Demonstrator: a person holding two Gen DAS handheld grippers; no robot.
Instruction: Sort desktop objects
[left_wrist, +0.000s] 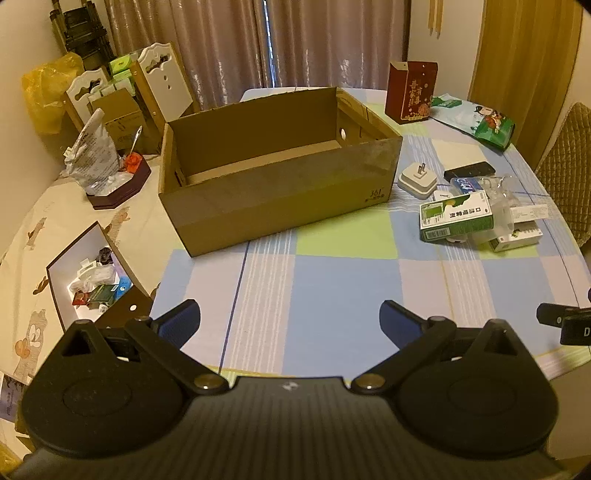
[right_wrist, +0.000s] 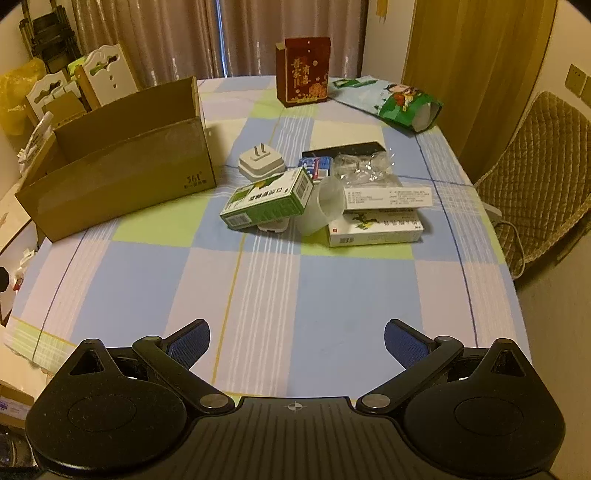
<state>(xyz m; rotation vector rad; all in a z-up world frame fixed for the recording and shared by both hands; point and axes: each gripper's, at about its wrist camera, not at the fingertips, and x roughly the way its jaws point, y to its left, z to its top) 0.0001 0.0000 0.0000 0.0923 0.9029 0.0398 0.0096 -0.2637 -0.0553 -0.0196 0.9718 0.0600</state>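
An open, empty cardboard box (left_wrist: 280, 195) stands on the checked tablecloth; it also shows at the left in the right wrist view (right_wrist: 122, 184). To its right lies a pile: a green-and-white medicine box (right_wrist: 269, 201), a white plug adapter (right_wrist: 260, 162), a clear plastic cup (right_wrist: 321, 210) on its side, two white medicine boxes (right_wrist: 376, 230), a blue-labelled pack (right_wrist: 316, 166), a black phone (right_wrist: 343, 149) and clear plastic wrapping (right_wrist: 364, 166). My left gripper (left_wrist: 290, 323) is open and empty above the near table. My right gripper (right_wrist: 297, 343) is open and empty, well short of the pile.
A red gift box (right_wrist: 303, 75) stands at the far side, with a green illustrated bag (right_wrist: 395, 101) lying beside it. A small open box of odds and ends (left_wrist: 98, 280) and a dark tray with bags (left_wrist: 118, 184) sit at the left. A padded chair (right_wrist: 535, 177) stands at the right.
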